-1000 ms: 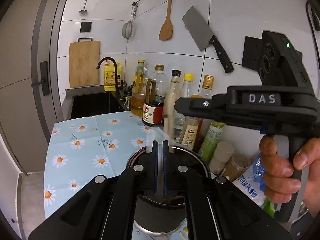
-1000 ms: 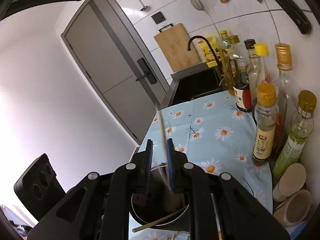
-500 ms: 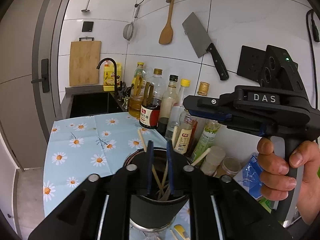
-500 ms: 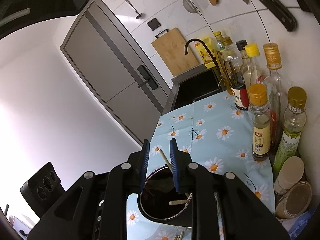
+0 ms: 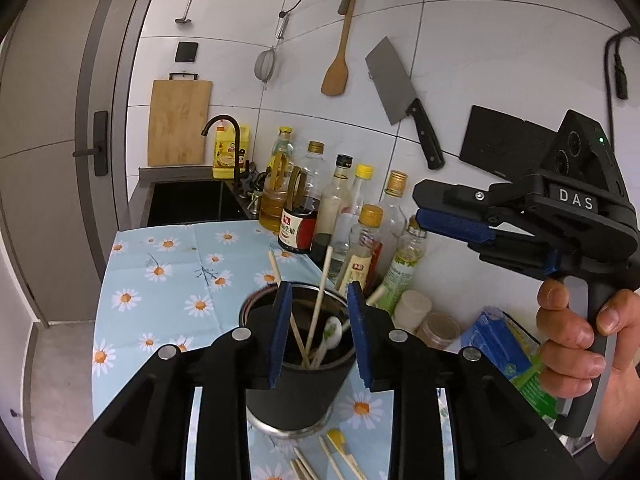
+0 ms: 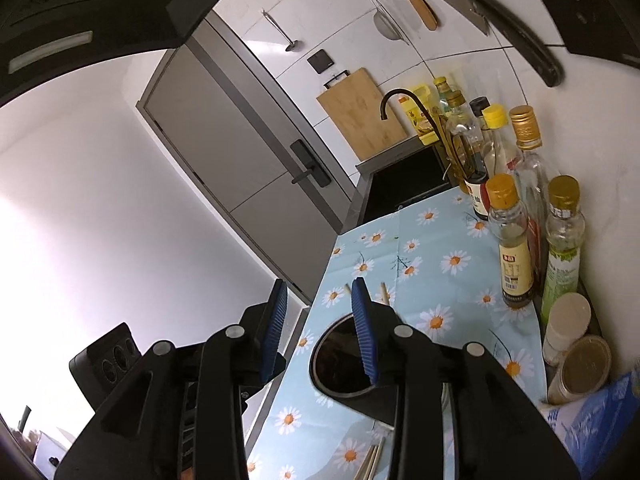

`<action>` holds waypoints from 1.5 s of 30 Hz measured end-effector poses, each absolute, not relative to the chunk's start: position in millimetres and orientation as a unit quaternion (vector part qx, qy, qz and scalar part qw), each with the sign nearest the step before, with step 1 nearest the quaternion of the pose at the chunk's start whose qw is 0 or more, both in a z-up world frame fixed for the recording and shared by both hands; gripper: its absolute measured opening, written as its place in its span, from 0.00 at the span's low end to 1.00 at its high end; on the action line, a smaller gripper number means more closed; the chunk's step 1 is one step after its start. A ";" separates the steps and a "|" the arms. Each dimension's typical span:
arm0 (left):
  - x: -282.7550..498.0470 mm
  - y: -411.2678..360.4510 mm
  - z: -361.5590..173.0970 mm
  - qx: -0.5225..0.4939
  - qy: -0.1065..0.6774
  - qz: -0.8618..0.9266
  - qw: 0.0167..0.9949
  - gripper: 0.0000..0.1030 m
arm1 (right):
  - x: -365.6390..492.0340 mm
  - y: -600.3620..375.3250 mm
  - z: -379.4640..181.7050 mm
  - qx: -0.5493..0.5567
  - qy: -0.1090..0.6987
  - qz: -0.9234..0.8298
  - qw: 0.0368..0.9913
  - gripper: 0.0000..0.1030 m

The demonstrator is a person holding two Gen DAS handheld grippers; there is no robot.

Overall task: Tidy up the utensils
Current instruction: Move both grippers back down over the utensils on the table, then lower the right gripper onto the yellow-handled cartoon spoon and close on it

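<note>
Overhead, white wall tiles carry a wooden spatula (image 5: 338, 68), a cleaver (image 5: 400, 92) and a strainer (image 5: 266, 65). Below them, a daisy-print cloth (image 5: 168, 280) covers the surface, with a row of bottles (image 5: 348, 216) along the wall and a black sink (image 5: 192, 202) with a dark tap at the far end. A grey door (image 6: 248, 152) closes off the room beyond.

The dark utensil holder (image 5: 298, 384) stands on the cloth with chopsticks (image 5: 318, 304) and a white spoon (image 5: 331, 330) leaning inside; loose chopsticks (image 5: 340, 460) lie on the cloth in front of it.

Only the left view looks into the holder, and it alone shows the right tongs (image 5: 424, 210) from the side, gripped by a hand (image 5: 580, 336). The right view shows the holder's rim (image 6: 340, 360) half hidden behind a blue pad (image 6: 364, 332) — its contents are dark there, with two stick tips just poking above.

Both tongs are spreading apart, nothing pinched: the left tongs (image 5: 318, 334) frame the holder's mouth, the right tongs (image 6: 318, 332) hang above its near edge. The loose chopsticks are cut off at the bottom edge in both views.
</note>
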State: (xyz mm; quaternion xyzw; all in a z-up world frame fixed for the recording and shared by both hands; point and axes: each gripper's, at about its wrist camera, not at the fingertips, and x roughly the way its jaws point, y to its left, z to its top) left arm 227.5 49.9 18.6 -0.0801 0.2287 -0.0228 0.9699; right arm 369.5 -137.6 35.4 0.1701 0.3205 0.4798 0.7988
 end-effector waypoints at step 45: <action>85.4 77.1 -84.3 -0.244 0.368 -0.017 0.897 0.33 | 307.5 -97.2 -140.9 -0.064 0.618 0.324 0.714 0.39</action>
